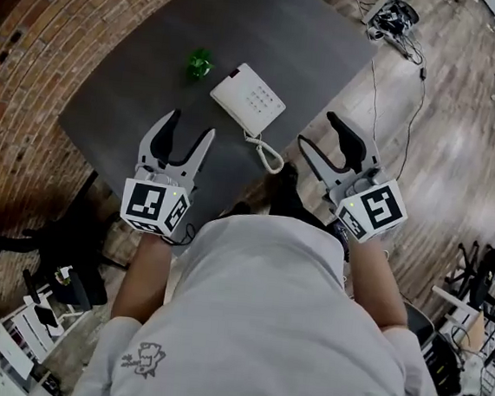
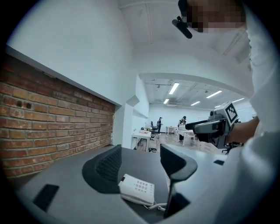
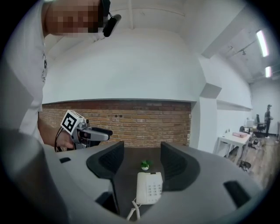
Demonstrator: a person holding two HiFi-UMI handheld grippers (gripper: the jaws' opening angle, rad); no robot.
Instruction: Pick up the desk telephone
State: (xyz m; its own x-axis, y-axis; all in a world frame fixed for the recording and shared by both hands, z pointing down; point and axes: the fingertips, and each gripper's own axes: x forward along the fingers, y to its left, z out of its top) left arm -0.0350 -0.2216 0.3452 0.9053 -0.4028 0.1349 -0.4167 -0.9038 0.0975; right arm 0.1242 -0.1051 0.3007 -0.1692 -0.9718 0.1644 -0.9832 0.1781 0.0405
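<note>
The desk telephone (image 1: 248, 99) is laid on the table (image 1: 128, 85), long axis from 10 to 4 o'clock. It is flanked by 2 open, empty grippers about equally near: left gripper (image 1: 189, 126) at 8 o'clock, right gripper (image 1: 317, 128) at 4 o'clock.

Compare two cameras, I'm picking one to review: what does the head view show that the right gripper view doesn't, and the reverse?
Only the head view: the whole right gripper with its marker cube, and cables on the floor. Only the right gripper view: the white wall, a ceiling light, distant white desks. Both: the desk telephone, the green plant, the left gripper with fingers apart, the dark table.
</note>
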